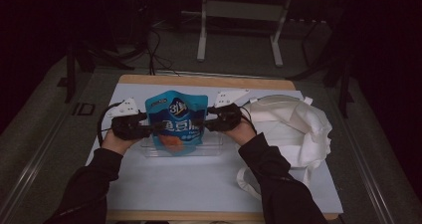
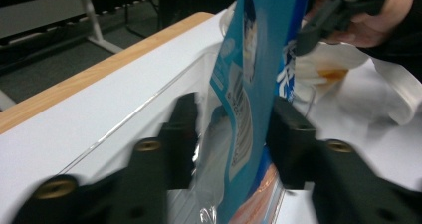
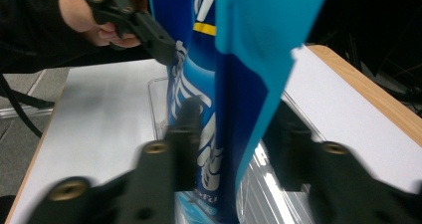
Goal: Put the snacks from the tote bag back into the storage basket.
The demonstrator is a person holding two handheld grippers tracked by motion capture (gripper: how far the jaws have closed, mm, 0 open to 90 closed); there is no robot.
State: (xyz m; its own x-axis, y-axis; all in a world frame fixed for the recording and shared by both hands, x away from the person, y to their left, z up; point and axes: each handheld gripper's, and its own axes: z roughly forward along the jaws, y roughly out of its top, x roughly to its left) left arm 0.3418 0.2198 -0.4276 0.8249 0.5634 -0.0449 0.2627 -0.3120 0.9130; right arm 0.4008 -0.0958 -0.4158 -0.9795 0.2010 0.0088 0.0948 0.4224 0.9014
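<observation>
A blue snack pouch (image 1: 175,122) stands upright in a clear plastic tray (image 1: 214,152) at mid-table. My left gripper (image 1: 152,128) holds its left edge and my right gripper (image 1: 206,120) its right edge. In the left gripper view the jaws of the left gripper (image 2: 231,134) press on both faces of the pouch (image 2: 244,99), with the right gripper (image 2: 323,22) beyond. In the right gripper view the right gripper (image 3: 231,139) clamps the pouch (image 3: 219,84), and the left gripper (image 3: 149,30) bites the far edge.
A crumpled white cloth bag (image 1: 293,129) lies on the right of the white mat (image 1: 199,184). The table's wooden edge (image 1: 199,79) runs along the back. A metal stand (image 1: 239,15) is on the floor behind the table.
</observation>
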